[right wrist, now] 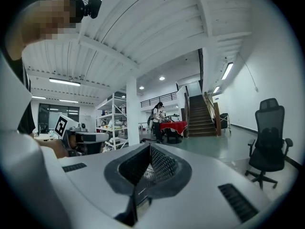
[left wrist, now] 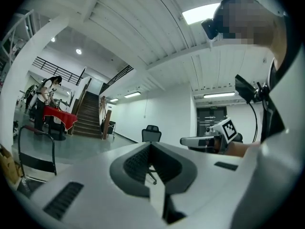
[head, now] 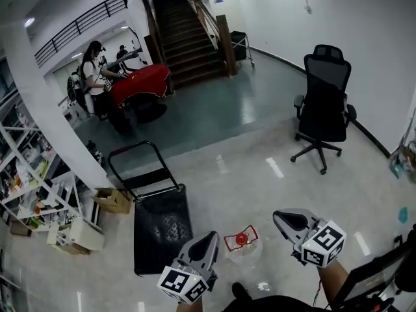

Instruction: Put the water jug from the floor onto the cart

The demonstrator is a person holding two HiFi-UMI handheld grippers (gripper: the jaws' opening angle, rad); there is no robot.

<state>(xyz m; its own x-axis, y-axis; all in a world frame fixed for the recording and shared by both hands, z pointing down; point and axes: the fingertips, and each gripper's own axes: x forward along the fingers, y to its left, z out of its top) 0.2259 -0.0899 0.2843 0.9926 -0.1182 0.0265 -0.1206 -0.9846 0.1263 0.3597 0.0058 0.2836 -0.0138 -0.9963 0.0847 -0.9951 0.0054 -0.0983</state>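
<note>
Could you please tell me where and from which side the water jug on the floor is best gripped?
Probably by the red handle at the top of the water jug, coming down from above. The jug stands upright on the floor, its clear body looks wide and smooth, and the thin handle frames the cap, the only narrow part offered upward.

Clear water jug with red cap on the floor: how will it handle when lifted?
The clear plastic water jug with red cap looks bulky, so probably heavy if full; its fill level is unreadable. Its red carry handle likely gives a surer hold than the smooth walls. Upright on the glossy floor, it may slide if nudged.
</note>
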